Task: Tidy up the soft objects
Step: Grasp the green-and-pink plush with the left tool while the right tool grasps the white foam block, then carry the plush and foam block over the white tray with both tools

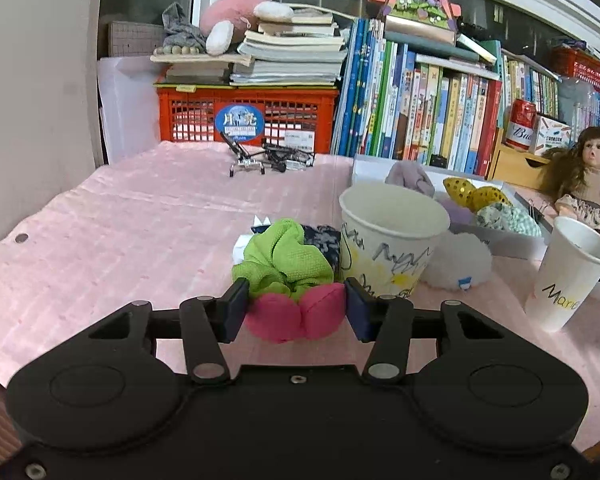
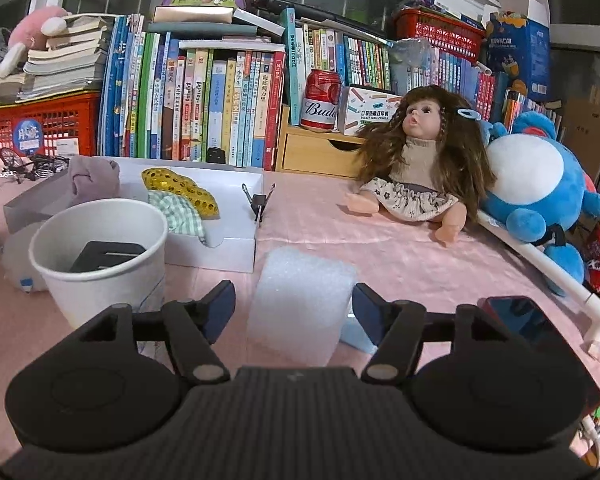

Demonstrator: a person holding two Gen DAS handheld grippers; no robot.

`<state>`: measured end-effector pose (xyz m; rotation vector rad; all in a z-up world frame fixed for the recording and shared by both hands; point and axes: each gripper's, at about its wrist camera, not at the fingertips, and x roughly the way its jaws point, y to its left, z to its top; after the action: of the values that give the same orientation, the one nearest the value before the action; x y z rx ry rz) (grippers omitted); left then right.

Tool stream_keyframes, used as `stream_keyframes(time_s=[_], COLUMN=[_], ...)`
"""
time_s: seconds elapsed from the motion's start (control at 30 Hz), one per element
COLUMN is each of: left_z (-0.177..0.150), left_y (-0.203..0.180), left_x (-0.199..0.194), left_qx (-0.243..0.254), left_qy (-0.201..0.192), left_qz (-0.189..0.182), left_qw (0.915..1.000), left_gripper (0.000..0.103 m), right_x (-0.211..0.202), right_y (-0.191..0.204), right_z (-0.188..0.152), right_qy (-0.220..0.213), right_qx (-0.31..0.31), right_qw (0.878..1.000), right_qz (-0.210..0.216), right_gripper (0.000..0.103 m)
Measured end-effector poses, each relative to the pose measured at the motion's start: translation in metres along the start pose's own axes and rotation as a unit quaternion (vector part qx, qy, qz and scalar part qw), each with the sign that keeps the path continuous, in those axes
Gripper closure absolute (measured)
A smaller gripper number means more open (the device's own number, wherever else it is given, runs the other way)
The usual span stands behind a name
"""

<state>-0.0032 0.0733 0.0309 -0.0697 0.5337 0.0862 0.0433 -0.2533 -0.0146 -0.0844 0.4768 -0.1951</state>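
Left gripper (image 1: 296, 307) clamped on the pink-and-green scrunchie (image 1: 290, 280), low centre of frame.
Lift straight, clearing the scribbled paper cup (image 1: 388, 236) just right of it. Right gripper (image 2: 294, 307) fingers stand apart around the white foam block (image 2: 300, 300), seemingly not touching it.

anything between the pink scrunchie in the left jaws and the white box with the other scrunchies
Yes. The scribbled paper cup stands right beside the pink scrunchie held by the left gripper, directly on the line to the white box behind it.
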Motion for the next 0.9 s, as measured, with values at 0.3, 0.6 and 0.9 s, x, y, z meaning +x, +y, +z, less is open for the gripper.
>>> stream_keyframes(time_s=[0.3,0.6,0.9], left_z=[0.012,0.033,0.043], left_y=[0.006,0.006,0.003], left_x=[-0.009,-0.009,-0.007], left_qx=[-0.004,-0.003,0.001], left_qy=[-0.016,-0.029,-0.037], left_qz=[-0.004,-0.02,-0.022], left_qw=[0.9999,0.9994,0.9991], left_gripper=[0.055,0.055,0.055], right_x=[0.018,0.012,0.026], right_y=[-0.004,-0.014,-0.01], right_z=[0.002,0.016,0.013], right_qy=[-0.006,-0.009,0.011], right_qx=[-0.023,-0.008,-0.018], right_qw=[1.0,1.0,0.999], right_qz=[-0.003,0.016,0.025], right_gripper=[0.04,0.068,0.028])
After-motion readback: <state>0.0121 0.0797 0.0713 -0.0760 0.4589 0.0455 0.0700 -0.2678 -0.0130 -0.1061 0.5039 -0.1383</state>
